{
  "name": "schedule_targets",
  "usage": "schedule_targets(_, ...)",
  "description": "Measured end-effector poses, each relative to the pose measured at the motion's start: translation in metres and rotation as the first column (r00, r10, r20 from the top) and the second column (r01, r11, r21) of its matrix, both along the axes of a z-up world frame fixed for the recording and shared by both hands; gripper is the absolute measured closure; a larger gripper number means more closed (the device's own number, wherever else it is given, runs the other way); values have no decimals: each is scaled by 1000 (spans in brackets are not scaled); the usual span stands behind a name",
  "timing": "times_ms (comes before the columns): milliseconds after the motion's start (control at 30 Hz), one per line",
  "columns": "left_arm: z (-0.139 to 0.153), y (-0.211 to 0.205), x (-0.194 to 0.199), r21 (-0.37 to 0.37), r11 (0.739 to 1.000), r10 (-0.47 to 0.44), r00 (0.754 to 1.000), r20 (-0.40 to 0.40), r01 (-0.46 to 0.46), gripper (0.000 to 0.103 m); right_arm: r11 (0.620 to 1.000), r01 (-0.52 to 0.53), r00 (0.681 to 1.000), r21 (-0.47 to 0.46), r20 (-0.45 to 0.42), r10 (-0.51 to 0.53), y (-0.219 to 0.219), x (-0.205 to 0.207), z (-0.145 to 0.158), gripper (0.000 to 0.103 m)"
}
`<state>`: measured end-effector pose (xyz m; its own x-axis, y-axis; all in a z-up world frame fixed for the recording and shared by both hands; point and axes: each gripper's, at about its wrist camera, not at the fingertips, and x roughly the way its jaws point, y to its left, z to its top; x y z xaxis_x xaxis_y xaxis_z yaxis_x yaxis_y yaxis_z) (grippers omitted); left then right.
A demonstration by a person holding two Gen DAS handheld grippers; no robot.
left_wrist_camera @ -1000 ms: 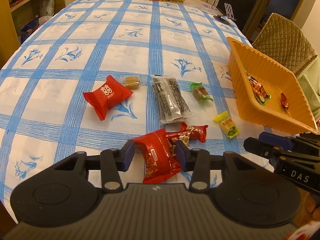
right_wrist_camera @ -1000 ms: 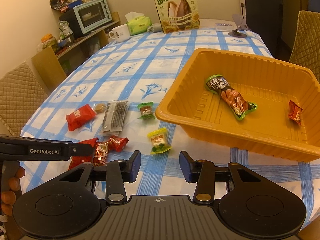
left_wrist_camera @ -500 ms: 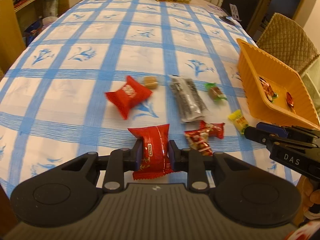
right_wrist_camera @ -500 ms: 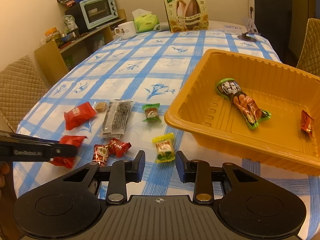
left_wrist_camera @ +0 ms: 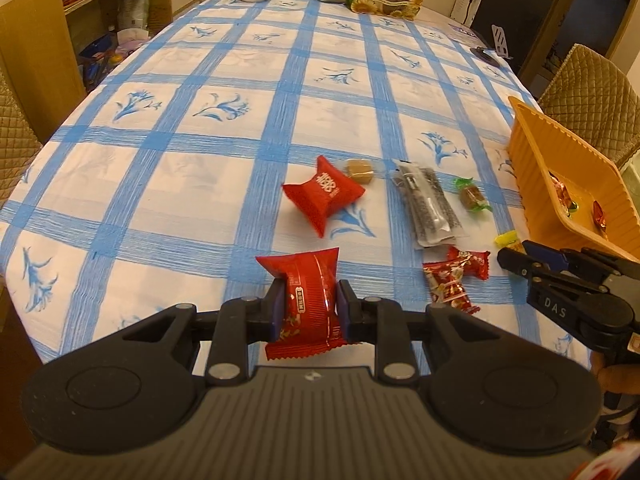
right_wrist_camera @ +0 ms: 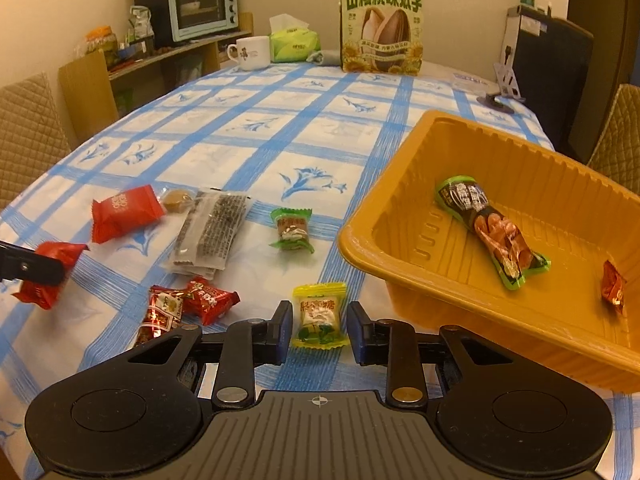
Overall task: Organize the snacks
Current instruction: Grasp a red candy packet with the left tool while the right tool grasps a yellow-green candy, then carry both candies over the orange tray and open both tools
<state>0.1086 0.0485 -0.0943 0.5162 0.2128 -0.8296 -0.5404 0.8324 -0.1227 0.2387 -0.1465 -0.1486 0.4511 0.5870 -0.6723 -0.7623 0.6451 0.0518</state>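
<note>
My left gripper [left_wrist_camera: 307,307] is shut on a red snack packet [left_wrist_camera: 306,292] and holds it just above the tablecloth; it also shows in the right wrist view [right_wrist_camera: 48,272]. My right gripper [right_wrist_camera: 319,330] is open with its fingers either side of a yellow candy [right_wrist_camera: 319,314] lying on the table. The orange tray [right_wrist_camera: 360,240] at the right holds a green sausage pack [right_wrist_camera: 492,232] and a small red candy [right_wrist_camera: 612,288]. Loose on the table are a red pillow packet [left_wrist_camera: 323,194], a dark seed packet [left_wrist_camera: 428,204], a green candy [right_wrist_camera: 292,230], a caramel [left_wrist_camera: 360,170] and two red candies [left_wrist_camera: 456,280].
A large sunflower-seed bag [right_wrist_camera: 382,24], a white mug [right_wrist_camera: 250,53] and a tissue pack [right_wrist_camera: 294,42] stand at the table's far end. Quilted chairs [left_wrist_camera: 592,92] flank the table. A shelf with a toaster oven [right_wrist_camera: 202,8] is at the back left.
My left gripper closed on the red snack packet and lifted it off the table, drawing left. My right gripper moved forward and down until its fingers straddle the yellow candy.
</note>
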Motion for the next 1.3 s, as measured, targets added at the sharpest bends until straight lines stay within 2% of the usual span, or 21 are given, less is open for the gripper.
schedule_targets(33, 0, 1, -1, 0, 1000, 1, 1000, -1, -1, 79, 1000, -6, 1000, -4, 4, 6, 1, -1, 0, 79)
schedule_targets(167, 1, 1, -6, 3, 1000, 0, 1000, -6, 0, 79, 999, -23, 1000, -22, 14, 24, 4, -4, 0, 82)
schedule_targets(433, 3, -2, -15, 11, 1000, -11, 1000, -22, 12, 79, 1000, -26, 997, -15, -66, 25, -7, -4, 10, 83)
schedule_targets(933, 28, -38, -29, 3, 996, -90, 995, -31, 90, 79, 998, -30, 980, 55, -196, 40, -65, -33, 47, 83)
schedule_targets(1300, 43, -83, -23, -9, 981, -195, 981, -12, 195, 79, 998, -4, 974, 63, -227, 18, -116, -46, 66, 83)
